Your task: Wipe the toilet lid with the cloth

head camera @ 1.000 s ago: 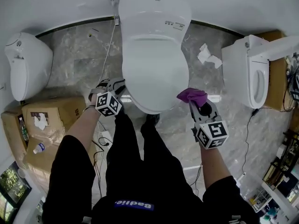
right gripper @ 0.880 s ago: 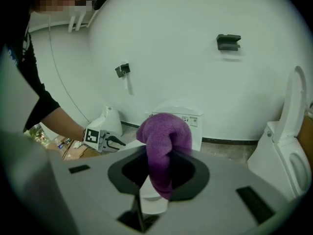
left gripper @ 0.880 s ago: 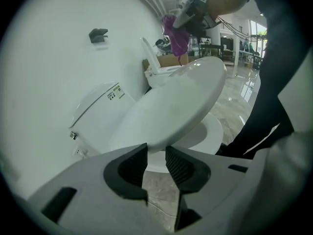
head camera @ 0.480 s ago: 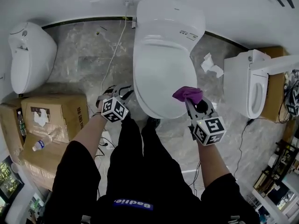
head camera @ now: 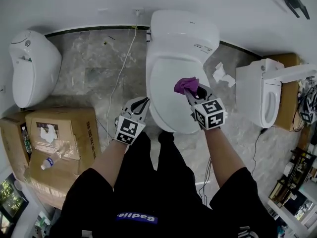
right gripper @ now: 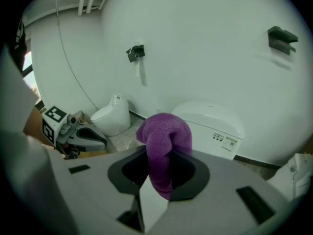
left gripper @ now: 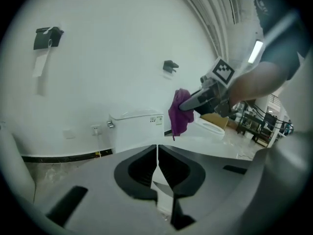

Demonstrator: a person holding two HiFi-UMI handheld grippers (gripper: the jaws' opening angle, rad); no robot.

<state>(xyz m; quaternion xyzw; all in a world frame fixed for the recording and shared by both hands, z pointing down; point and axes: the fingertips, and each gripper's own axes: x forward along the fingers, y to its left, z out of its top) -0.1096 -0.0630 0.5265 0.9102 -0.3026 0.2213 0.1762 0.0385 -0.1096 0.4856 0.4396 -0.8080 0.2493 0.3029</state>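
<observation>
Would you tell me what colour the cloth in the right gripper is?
The cloth is purple, clearest in the right gripper view.

Cloth point(head camera: 186, 85) hanging over the toilet lid point(head camera: 171, 95) from the right gripper point(head camera: 191, 93), left gripper point(head camera: 143, 103) hovering just left of the lid, boxes point(head camera: 62, 125) lying farther left, paper point(head camera: 220, 73) lying right.

The person's left grey two-jaw claw point(head camera: 140, 103), with a black-and-white marker cube on its back, is held low beside the left thigh. Its jaws are pressed together with nothing between them. The bare left forearm point(head camera: 110, 157) runs back to a black short sleeve. The right grey two-jaw claw point(head camera: 191, 91) reaches further forward, its jaws clamped on a bunched purple cloth point(head camera: 186, 85) that bulges above them. The bare right forearm point(head camera: 218, 145) is stretched nearly straight. Both claws point forward and are well apart.
</observation>
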